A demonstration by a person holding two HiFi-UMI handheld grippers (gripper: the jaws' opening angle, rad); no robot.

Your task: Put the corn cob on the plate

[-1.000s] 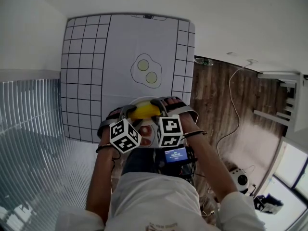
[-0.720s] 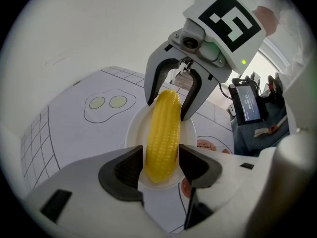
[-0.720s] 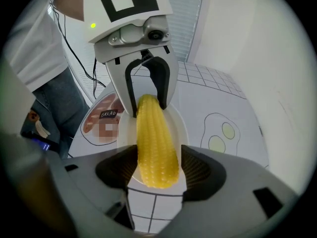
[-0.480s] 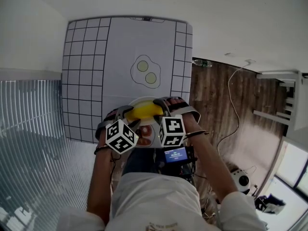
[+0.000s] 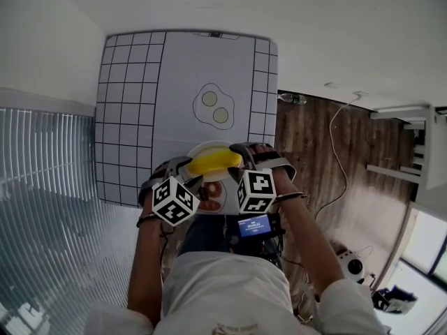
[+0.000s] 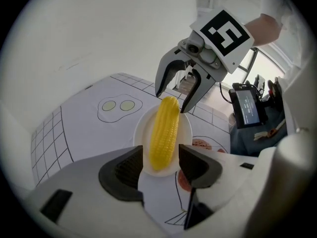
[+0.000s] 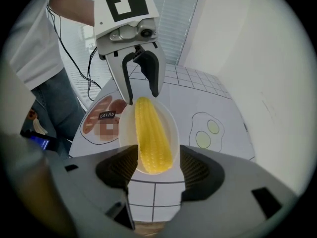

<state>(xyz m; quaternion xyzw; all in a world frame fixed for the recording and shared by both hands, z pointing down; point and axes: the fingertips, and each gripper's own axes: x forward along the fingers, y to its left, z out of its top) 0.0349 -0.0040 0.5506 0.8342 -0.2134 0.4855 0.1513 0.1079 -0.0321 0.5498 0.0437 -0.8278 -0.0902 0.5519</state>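
A yellow corn cob (image 5: 214,162) lies lengthwise across a small white plate (image 5: 209,147) at the near edge of the printed mat. My left gripper (image 5: 187,169) straddles one end of the cob (image 6: 165,133). A sliver of plate (image 6: 141,133) shows between one pad and the kernels. My right gripper (image 5: 239,160) straddles the other end (image 7: 152,133), also with a gap on one side. Both are open. From each gripper view I see the other gripper: the right gripper (image 6: 172,102) and the left gripper (image 7: 143,99), jaws spread over the far tip.
The mat (image 5: 174,82) carries a fried-egg drawing (image 5: 214,107) beyond the plate and a bread drawing (image 7: 101,115) beside it. To the right the table ends above a wooden floor (image 5: 321,152). A phone screen (image 5: 255,225) sits at my waist.
The left gripper has lifted slightly and both have turned a little. The corn still lies on the plate, its ends between the jaws.
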